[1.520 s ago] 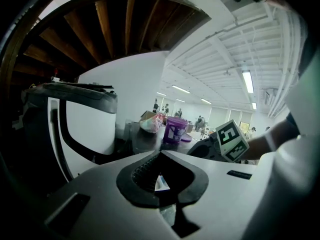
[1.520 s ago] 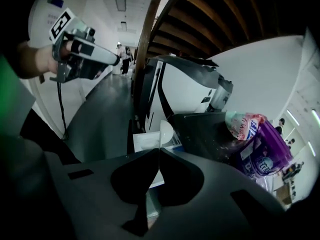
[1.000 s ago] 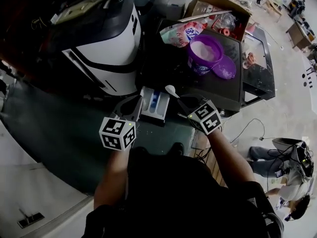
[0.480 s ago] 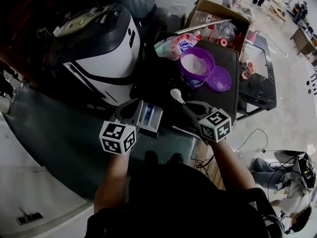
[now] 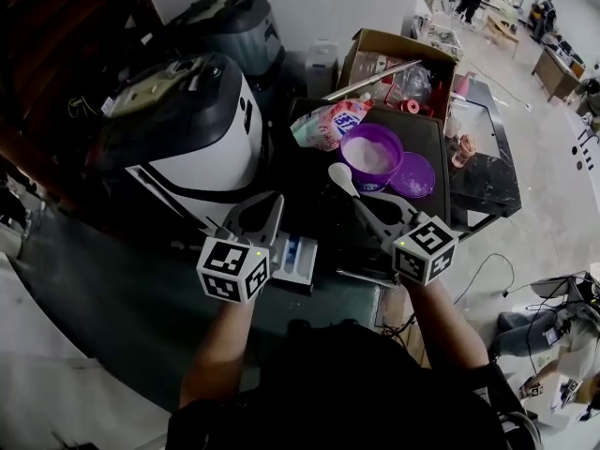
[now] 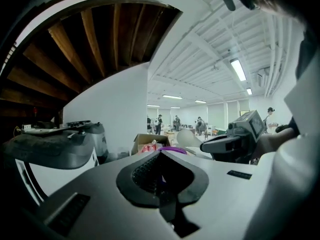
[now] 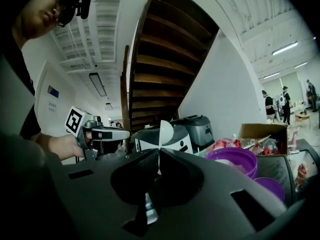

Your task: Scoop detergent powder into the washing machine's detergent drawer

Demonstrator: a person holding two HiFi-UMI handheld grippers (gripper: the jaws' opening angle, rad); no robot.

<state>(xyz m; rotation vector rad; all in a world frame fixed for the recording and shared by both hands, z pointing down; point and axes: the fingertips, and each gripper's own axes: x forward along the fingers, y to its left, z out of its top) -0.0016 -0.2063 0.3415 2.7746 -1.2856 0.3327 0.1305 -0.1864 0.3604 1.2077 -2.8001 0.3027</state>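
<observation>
Spoon sits clamped bowl-up in right gripper near tub, likely for scooping; left gripper, jaws together and empty, hovers by drawer.

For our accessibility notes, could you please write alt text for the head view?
The right gripper holds a white spoon beside an open purple tub of powder. The left gripper is at the pulled-out detergent drawer, beside the white washing machine.

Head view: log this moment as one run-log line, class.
right gripper: shut on white plastic spoon near open purple powder tub | left gripper: shut, empty, by white detergent drawer
</observation>
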